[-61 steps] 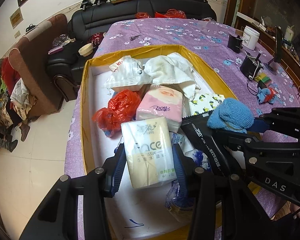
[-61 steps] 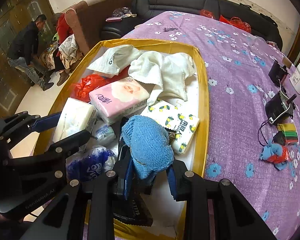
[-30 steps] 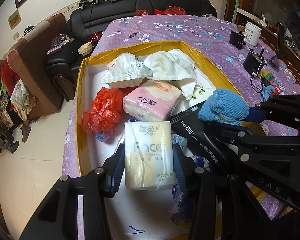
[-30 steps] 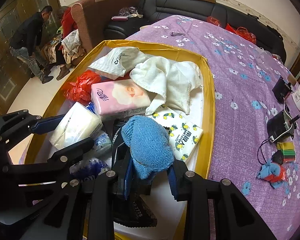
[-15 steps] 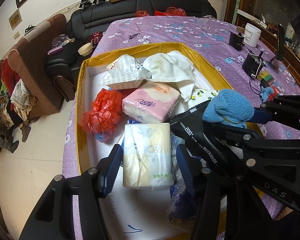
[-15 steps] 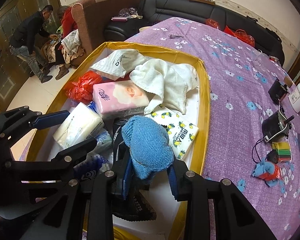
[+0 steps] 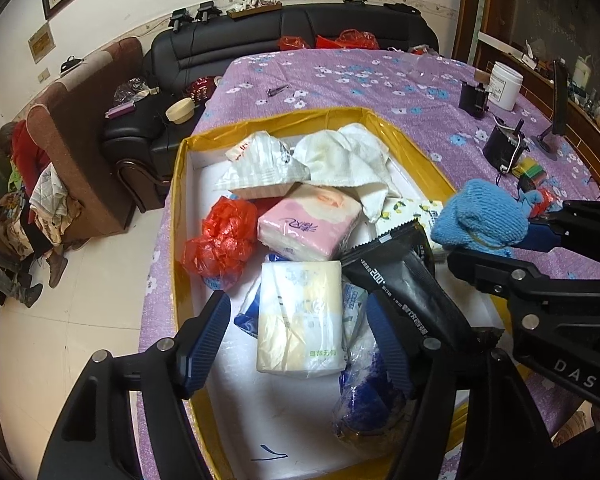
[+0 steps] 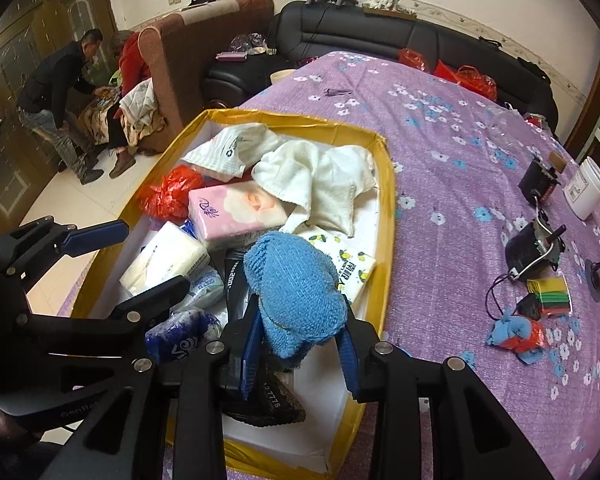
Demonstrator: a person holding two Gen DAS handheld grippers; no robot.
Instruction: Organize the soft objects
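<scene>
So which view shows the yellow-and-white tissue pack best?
The left wrist view: the yellow-and-white tissue pack lies face-up, nearly whole, between the left gripper's open jaws. The right wrist view shows it from the side, partly behind that gripper's finger.

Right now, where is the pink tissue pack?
The pink tissue pack lies mid-box in the left wrist view, right of the red plastic bag, just beyond the yellow tissue pack, partly under the white towel.

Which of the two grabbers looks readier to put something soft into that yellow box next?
Right. The right gripper is clamped on the blue knitted cloth above the yellow box. The left gripper has just been opening; its fingers stand clear of the cream tissue pack between them.
</scene>
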